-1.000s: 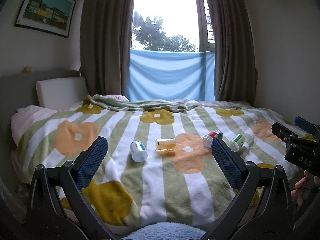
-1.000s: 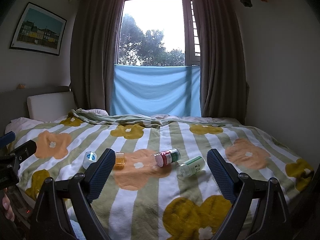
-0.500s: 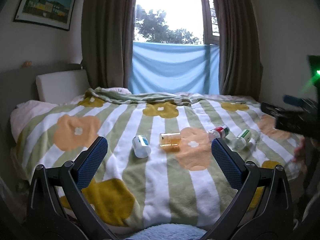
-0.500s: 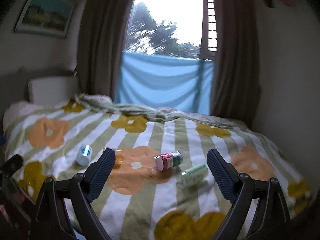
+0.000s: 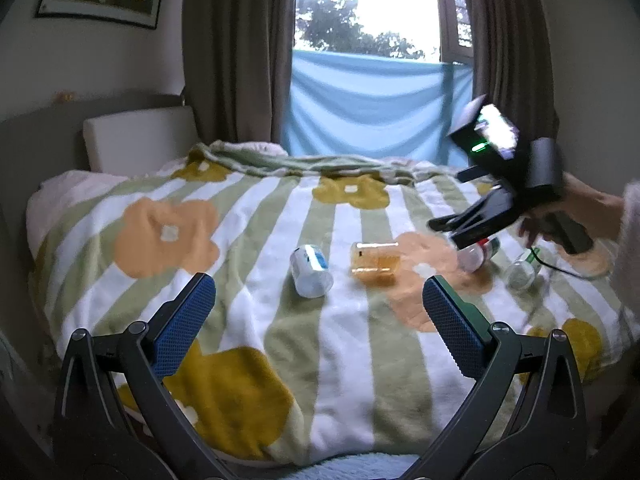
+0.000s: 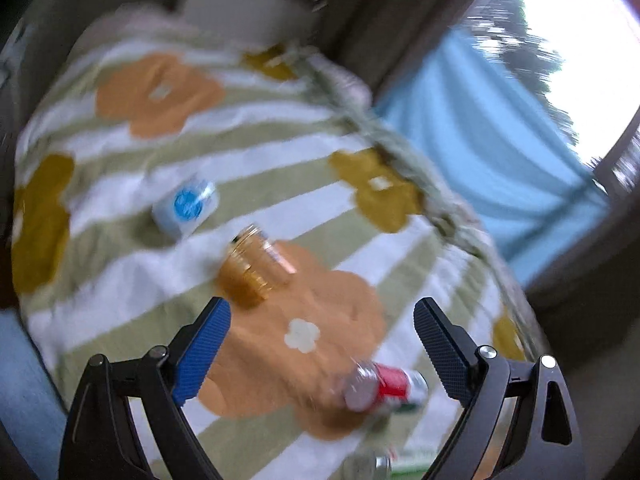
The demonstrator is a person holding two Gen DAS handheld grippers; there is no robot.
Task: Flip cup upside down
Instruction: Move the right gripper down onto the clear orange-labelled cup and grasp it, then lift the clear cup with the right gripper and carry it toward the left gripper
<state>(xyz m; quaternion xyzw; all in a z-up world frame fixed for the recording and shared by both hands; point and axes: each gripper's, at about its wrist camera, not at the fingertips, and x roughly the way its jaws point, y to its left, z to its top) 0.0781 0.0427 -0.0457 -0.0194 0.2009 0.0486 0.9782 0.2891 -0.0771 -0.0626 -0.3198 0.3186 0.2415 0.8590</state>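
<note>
Several cups lie on their sides on the flowered bedspread (image 5: 320, 340): a white cup with a blue label (image 5: 310, 271) (image 6: 186, 204), an amber cup (image 5: 375, 262) (image 6: 254, 268), a red and green cup (image 5: 478, 254) (image 6: 380, 388) and a clear cup with a green band (image 5: 522, 270). My left gripper (image 5: 318, 310) is open and empty, held back over the near part of the bed. My right gripper (image 6: 322, 338) is open, tilted, and just above the red and green cup; it also shows in the left wrist view (image 5: 452, 226).
A white pillow (image 5: 140, 144) leans on the grey headboard at the left. Dark curtains (image 5: 236, 56) and a blue cloth (image 5: 368, 104) hang at the window behind the bed. A light blue fluffy edge (image 5: 320, 468) lies nearest me.
My right gripper has swung out over the bed, rolled sideways and come down close to the red and green cup. My left gripper has moved a little closer to the cups.
</note>
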